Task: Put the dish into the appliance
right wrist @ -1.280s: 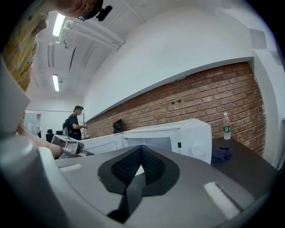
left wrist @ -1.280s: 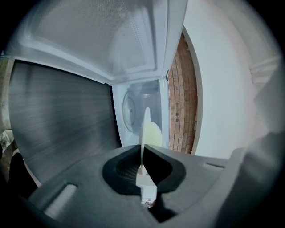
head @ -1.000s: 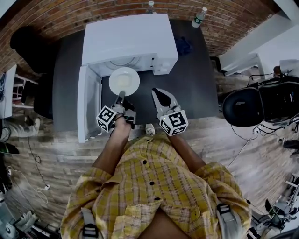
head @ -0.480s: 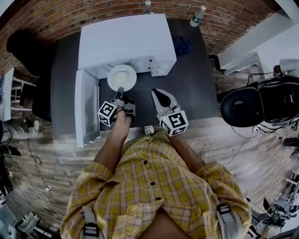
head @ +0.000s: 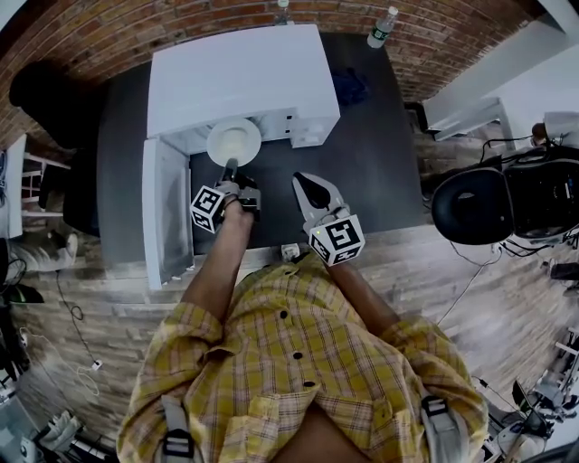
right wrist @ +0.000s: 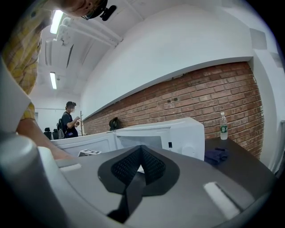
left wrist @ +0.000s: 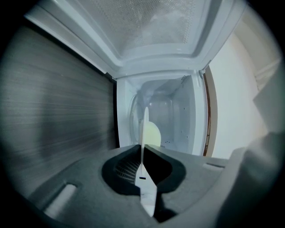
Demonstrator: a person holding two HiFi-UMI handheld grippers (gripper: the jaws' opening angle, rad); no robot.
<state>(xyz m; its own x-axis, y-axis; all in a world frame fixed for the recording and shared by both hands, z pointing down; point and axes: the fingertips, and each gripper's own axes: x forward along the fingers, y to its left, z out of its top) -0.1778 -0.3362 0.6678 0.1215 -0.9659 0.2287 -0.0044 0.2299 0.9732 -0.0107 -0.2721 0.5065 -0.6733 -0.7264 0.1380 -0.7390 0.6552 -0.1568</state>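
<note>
Where the dark tabletop (head: 375,172) meets the brick wall (head: 181,23), the white microwave (head: 240,72) sits with its door (head: 167,212) swung wide left. Left gripper (head: 231,168) is clamped on the plate (head: 233,142) rim. The plate is level at the cavity mouth, between door and control panel. Right gripper (head: 306,181) is closed and empty over bare tabletop right of the opening. Blue cloth (head: 348,88) and bottle (head: 384,29) sit well right. Wood floor (head: 118,298) runs along the near table edge.
</note>
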